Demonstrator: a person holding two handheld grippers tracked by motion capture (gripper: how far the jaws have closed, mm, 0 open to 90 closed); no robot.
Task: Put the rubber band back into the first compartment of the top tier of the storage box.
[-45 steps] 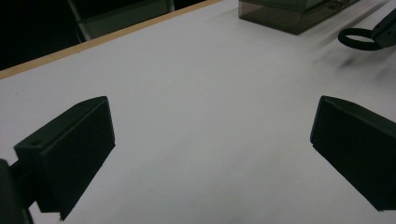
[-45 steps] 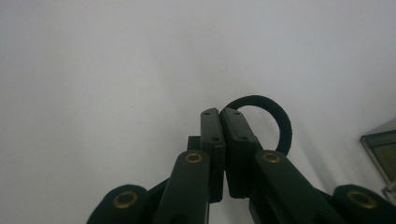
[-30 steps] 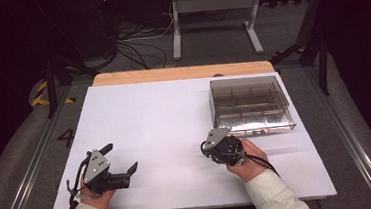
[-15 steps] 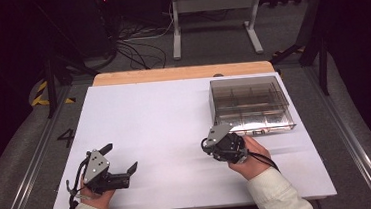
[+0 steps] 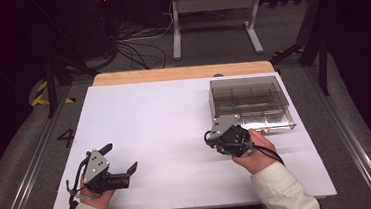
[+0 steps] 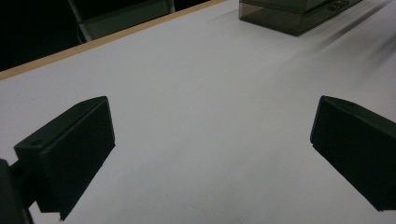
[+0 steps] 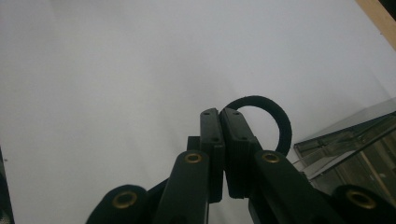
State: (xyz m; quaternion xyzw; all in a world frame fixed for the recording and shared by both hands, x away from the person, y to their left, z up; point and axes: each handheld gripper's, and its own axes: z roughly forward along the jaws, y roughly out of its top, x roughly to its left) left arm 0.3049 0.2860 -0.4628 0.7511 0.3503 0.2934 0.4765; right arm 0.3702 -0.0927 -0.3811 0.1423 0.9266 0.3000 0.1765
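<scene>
A thin black ring [image 7: 281,125] is pinched between the jaws of my right gripper [image 7: 220,113], its loop curving out to the right of the shut jaw tips. That right gripper [image 5: 213,137] hangs a little above the white table [image 5: 149,117], just in front of the near left corner of a clear compartment box [image 5: 251,104]. My left gripper [image 5: 121,158] rests low at the table's front left. Its jaws stand wide apart with bare table between them, as the left gripper view [image 6: 210,154] shows.
The clear box [image 7: 355,140] has several compartments and sits at the right rear of the table; it appears far off in the left gripper view [image 6: 289,14]. A wooden strip [image 5: 181,73] runs along the table's far edge. Metal stands and cables lie on the dark floor beyond.
My right gripper has lifted slightly with the ring and edged toward the box. The left gripper has stayed where it was.
</scene>
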